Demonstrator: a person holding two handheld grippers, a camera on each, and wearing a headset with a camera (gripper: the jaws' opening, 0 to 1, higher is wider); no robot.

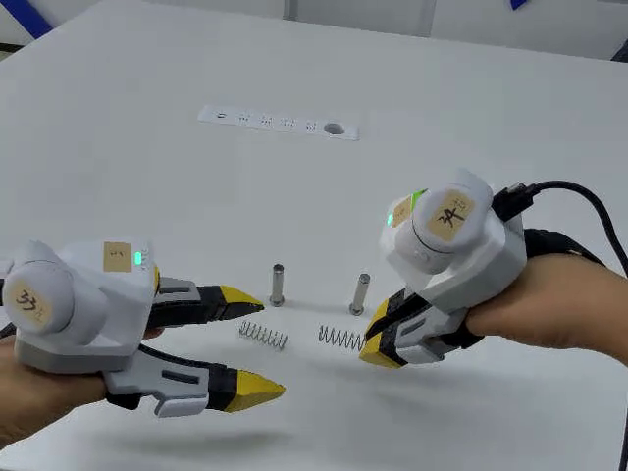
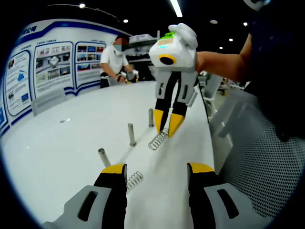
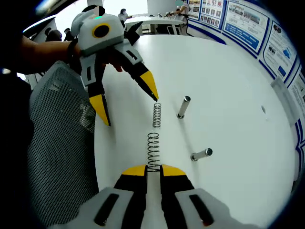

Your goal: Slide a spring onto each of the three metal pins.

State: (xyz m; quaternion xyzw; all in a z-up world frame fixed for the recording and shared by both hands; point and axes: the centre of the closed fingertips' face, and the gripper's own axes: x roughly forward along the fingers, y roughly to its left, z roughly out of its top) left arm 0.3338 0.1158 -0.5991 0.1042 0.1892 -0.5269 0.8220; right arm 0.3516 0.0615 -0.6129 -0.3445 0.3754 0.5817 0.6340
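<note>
— Which step is this?

— Pick-up. The right gripper (image 1: 378, 348) is clenched on one end of a spring (image 1: 341, 339) that lies flat beside the nearest pin (image 1: 360, 293). The left gripper (image 1: 253, 342) gapes, holding nothing, with the other spring (image 1: 263, 335) near its tips.

— Next?

— Lift the spring, stand it upright and line its bore over the pin top (fiddly, I'd judge).

— Room?

— The table (image 1: 147, 196) is bare all around and its edges are far off. Only the second pin (image 1: 278, 285) crowds it.

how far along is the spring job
Nothing done yet: the pins stand bare. In hand: the right gripper is shut on the end of one spring. The left gripper is open beside the other spring. Left to do: all three pins.
</note>
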